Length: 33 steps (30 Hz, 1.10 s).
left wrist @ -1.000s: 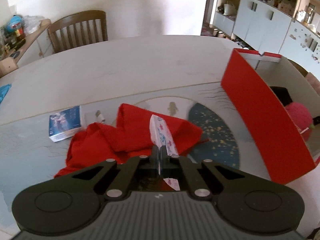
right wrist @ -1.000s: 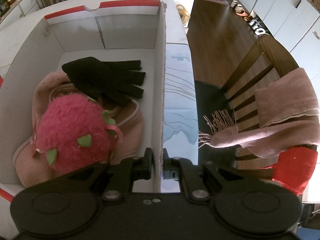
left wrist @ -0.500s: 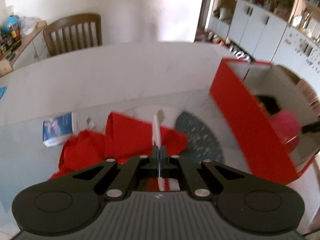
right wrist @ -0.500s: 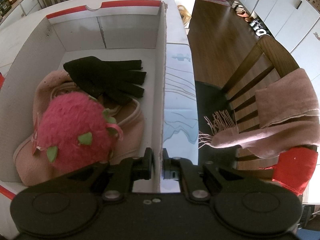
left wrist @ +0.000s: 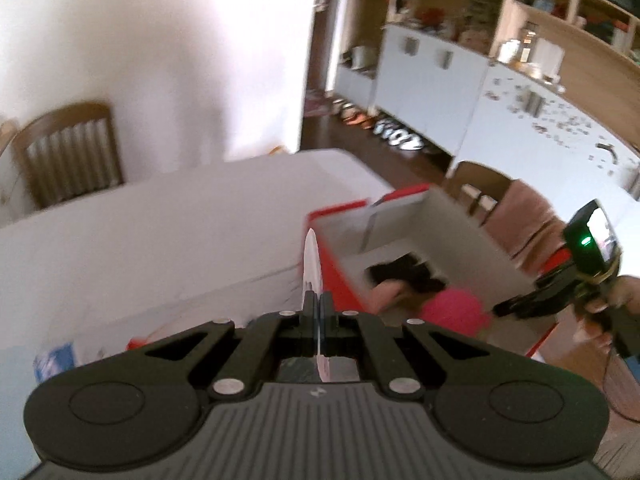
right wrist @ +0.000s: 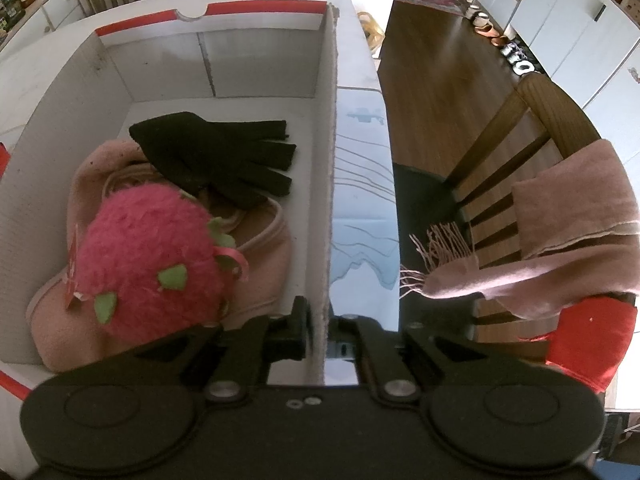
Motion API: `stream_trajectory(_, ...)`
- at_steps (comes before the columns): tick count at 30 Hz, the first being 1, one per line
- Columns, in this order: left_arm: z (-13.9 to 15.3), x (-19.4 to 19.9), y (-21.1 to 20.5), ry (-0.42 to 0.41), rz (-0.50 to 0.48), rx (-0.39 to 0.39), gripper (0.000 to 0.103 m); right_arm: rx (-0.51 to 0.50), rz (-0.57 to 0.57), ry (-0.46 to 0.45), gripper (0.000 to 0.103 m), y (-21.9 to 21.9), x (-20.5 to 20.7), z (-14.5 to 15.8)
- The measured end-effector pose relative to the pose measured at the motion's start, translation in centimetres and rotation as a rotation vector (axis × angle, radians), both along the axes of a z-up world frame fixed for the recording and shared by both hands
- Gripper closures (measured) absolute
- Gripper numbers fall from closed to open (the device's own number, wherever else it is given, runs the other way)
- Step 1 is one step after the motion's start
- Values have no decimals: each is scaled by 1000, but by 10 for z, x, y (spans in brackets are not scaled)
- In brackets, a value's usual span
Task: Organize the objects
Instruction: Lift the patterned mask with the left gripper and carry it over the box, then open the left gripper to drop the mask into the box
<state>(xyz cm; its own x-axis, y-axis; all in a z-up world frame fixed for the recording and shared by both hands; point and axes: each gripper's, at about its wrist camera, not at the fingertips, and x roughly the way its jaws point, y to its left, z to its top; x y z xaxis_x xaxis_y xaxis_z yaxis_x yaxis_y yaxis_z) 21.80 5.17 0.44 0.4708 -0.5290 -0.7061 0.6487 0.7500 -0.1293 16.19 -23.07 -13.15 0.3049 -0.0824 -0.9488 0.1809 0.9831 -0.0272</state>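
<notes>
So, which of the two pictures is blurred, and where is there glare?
Left wrist view: motion blur smears the box and the chair; only the left gripper is sharp; the wall is washed out. Right wrist view: sharp; the black gloves are crisp; glare on the glass table; fisheye bending at the edges.

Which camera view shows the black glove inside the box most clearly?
The right wrist view shows it best: the black glove lies sharp and whole in the box, over a pink cloth. In the left wrist view the glove is only a blurred dark patch.

left gripper (left wrist: 315, 300) lifted with flat packet (left wrist: 311, 258), now toward box (left wrist: 472, 236)
</notes>
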Motion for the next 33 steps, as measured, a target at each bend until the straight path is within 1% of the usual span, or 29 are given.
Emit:
stream_trajectory(4,6,2,-44,-27,-79,-10,103,0,1,-4,100,1,0,0)
stream_trajectory(8,2,3,-84,-37,-127,5,103,9,-3,-9,100,-1,-2,0)
stream_trajectory(11,-9,6,-109,-39,-157,29,103,11,1,-12,101,-2,-4,0)
stream_trajectory(13,-19,8,-126,-47,-170,69,103,14,1,-14,101,-3,-4,0)
stream_trajectory(15,-30,8,-137,-23,-183,86,103,18,-1,-15,101,-3,-4,0)
stream_trajectory(21,-60,8,-157,14,-201,158,103,26,6,-21,101,-5,-5,-1)
stream_trajectory(26,-76,10,-162,44,-199,209,103,34,3,-21,102,-7,-5,-1)
stream_trajectory(30,-86,13,-159,76,-180,228,103,32,3,-20,102,-6,-4,-1)
stream_trajectory(33,-90,15,-152,95,-164,223,103,35,2,-21,102,-8,-4,-1)
